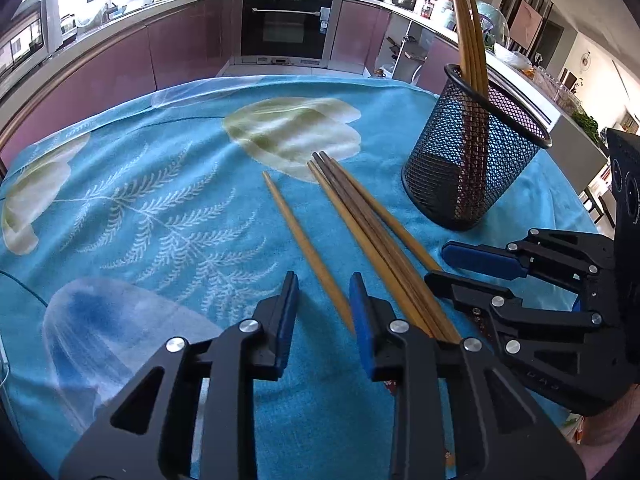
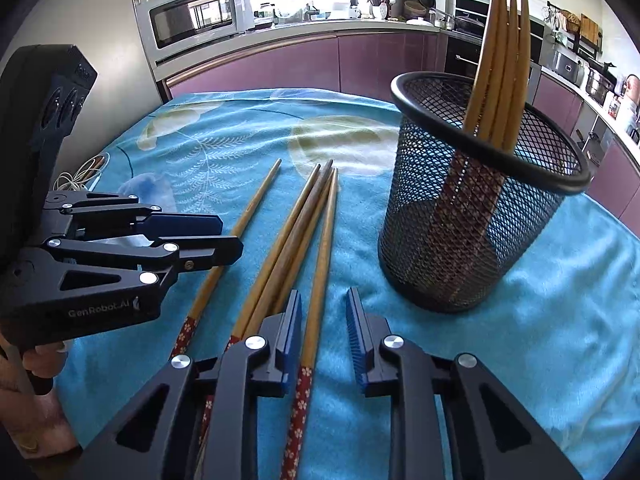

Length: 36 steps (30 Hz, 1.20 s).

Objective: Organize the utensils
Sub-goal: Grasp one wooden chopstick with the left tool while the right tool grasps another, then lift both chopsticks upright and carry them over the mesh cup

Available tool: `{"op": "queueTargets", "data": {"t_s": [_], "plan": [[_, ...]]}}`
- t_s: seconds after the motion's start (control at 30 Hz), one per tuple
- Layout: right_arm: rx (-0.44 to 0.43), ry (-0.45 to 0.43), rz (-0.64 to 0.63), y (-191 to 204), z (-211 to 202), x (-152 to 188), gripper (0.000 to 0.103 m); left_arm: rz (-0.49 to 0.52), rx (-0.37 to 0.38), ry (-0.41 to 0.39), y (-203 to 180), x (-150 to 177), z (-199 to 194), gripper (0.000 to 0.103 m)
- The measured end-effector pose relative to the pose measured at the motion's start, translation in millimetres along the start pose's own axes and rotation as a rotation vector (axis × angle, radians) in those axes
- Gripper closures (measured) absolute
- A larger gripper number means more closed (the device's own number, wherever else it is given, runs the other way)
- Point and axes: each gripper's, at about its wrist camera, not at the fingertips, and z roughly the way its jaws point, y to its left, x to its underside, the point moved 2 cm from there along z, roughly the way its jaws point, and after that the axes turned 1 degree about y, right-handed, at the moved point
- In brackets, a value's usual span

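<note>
Five chopsticks point(image 2: 280, 248) lie on the cloth point(image 1: 160, 208) beside the mesh cup point(image 2: 472, 216), both grippers point(image 1: 324, 304) point(image 2: 324, 320) hovering with jaws apart, gripping nothing.

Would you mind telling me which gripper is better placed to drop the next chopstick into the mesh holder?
Probably the right gripper: a chopstick lies between its open jaws, and the mesh holder stands close ahead. The left gripper would reach across the bundle.

We see the left gripper point(image 1: 324, 312) part-open astride a single tan wooden chopstick point(image 1: 304, 246) on the blue floral cloth point(image 1: 160, 200), four more chopsticks point(image 1: 372, 224) alongside, black mesh cup point(image 1: 460, 168) beyond.
</note>
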Motion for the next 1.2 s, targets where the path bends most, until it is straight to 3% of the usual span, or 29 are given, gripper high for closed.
{"op": "queueTargets", "data": {"t_s": [0.1, 0.5, 0.73, 1.2], "plan": [[-0.027, -0.001, 0.023, -2, 1, -1, 0.096, -0.005, -0.006, 0.0, 0, -3, 2, 0.08], [-0.078, -0.024, 0.088, -13, -10, 2, 0.097, -0.059, 0.012, -0.016, 3, 0, -1, 0.095], [-0.124, -0.054, 0.098, -12, -24, 2, 0.097, -0.049, 0.036, -0.034, -1, 3, -13, 0.095], [-0.181, -0.16, 0.114, -16, -67, 5, 0.097, -0.038, 0.179, -0.121, -9, -5, -62, 0.095]]}}
